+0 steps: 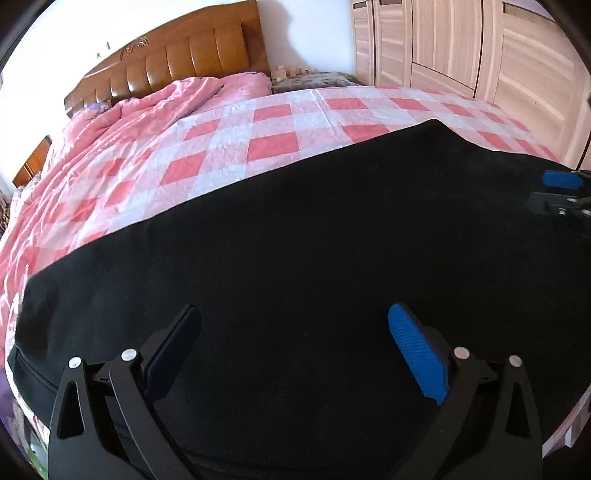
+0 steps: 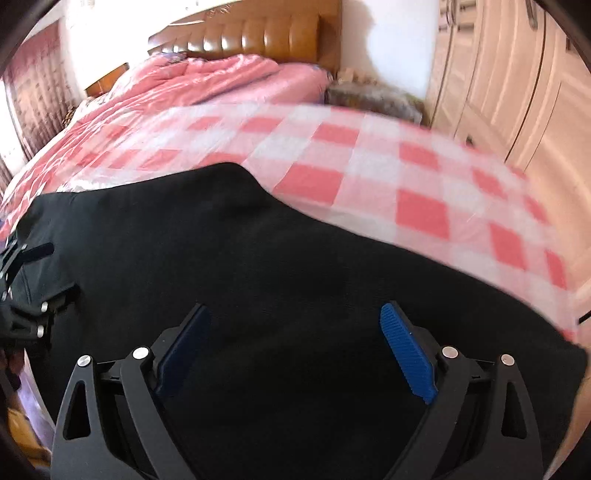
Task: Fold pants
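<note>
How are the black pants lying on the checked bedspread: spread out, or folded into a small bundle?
Spread out. The black pants lie flat as one broad sheet across the checked bedspread, with both grippers open above them; layering cannot be told.

This is a bedroom in a home. A wide bed (image 1: 280,122) fills most of both views, spread with a pink-and-white checked sheet (image 2: 369,177). A rumpled pink quilt (image 1: 155,107) is bunched at its far end against a padded brown headboard (image 1: 177,62). A tall pale wood wardrobe (image 1: 461,48) with panelled doors stands along one side, and a white wall (image 1: 306,33) rises behind.
</note>
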The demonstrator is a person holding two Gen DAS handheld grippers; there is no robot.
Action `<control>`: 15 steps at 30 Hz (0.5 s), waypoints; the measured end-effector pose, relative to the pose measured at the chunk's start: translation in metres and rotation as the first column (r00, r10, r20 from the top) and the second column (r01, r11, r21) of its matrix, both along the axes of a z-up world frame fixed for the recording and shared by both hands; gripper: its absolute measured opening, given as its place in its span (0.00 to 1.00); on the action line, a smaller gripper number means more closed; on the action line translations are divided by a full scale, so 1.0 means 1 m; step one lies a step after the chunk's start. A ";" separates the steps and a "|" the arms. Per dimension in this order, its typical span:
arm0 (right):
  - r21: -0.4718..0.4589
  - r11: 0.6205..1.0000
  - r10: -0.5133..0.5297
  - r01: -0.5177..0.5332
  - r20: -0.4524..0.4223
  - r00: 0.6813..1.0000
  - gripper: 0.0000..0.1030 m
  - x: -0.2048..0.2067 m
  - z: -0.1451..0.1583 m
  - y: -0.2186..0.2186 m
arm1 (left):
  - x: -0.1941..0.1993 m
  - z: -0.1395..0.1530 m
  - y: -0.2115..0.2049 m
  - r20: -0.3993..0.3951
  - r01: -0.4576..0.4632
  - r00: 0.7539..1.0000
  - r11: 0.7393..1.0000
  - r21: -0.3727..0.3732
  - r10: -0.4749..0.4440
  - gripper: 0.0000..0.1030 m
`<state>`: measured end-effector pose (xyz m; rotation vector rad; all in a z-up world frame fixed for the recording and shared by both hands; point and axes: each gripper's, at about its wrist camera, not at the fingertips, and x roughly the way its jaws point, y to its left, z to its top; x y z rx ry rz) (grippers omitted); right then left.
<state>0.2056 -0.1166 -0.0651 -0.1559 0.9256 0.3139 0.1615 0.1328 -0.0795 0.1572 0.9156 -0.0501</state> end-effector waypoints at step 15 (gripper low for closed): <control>-0.016 0.997 -0.079 0.080 0.040 0.996 0.89 -0.058 0.005 -0.087 | -0.014 0.024 -0.037 0.047 0.035 0.998 0.998 0.044 -0.037 0.98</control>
